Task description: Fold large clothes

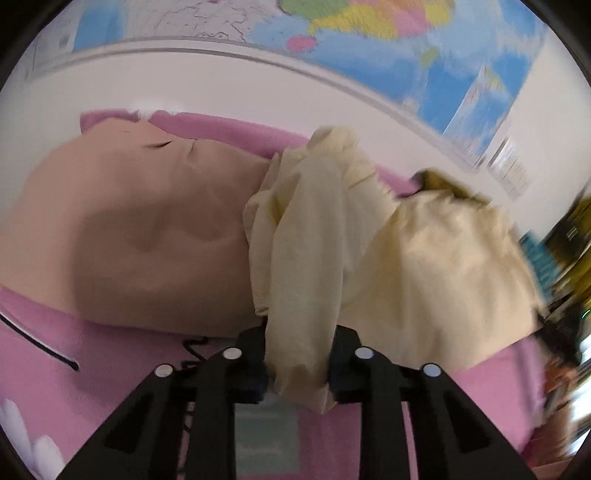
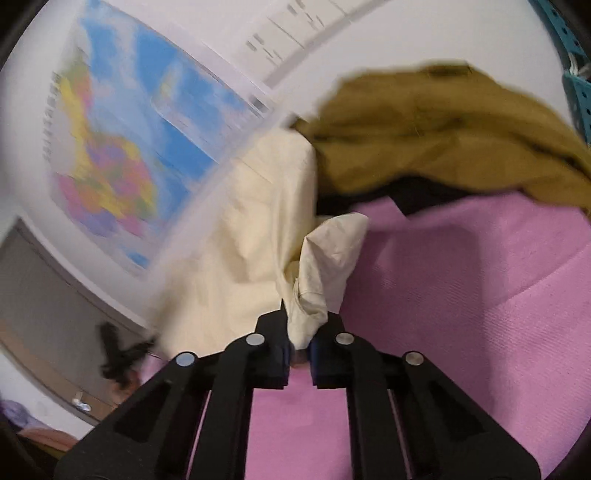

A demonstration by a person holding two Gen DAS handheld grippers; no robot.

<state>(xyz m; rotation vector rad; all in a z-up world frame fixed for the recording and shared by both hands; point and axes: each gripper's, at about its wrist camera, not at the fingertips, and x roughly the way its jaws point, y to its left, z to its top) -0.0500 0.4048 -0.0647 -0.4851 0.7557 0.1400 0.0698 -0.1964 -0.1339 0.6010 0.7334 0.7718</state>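
Both grippers clamp the cream garment (image 1: 424,258): the left gripper (image 1: 297,369) pinches one bunched end, the right gripper (image 2: 299,343) another. The cloth hangs stretched between them above the pink bed cover (image 2: 461,295), beside the tan pillow (image 1: 140,229) and an olive garment (image 2: 443,129).

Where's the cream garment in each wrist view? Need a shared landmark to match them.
Left wrist: cream garment fills centre-right, a bunched part pinched in the left gripper, beside a tan pillow.
Right wrist: cream garment sits centre-left, a corner pinched in the right gripper, olive cloth behind it.
Shared landmark: the coloured wall map; also the pink sheet.
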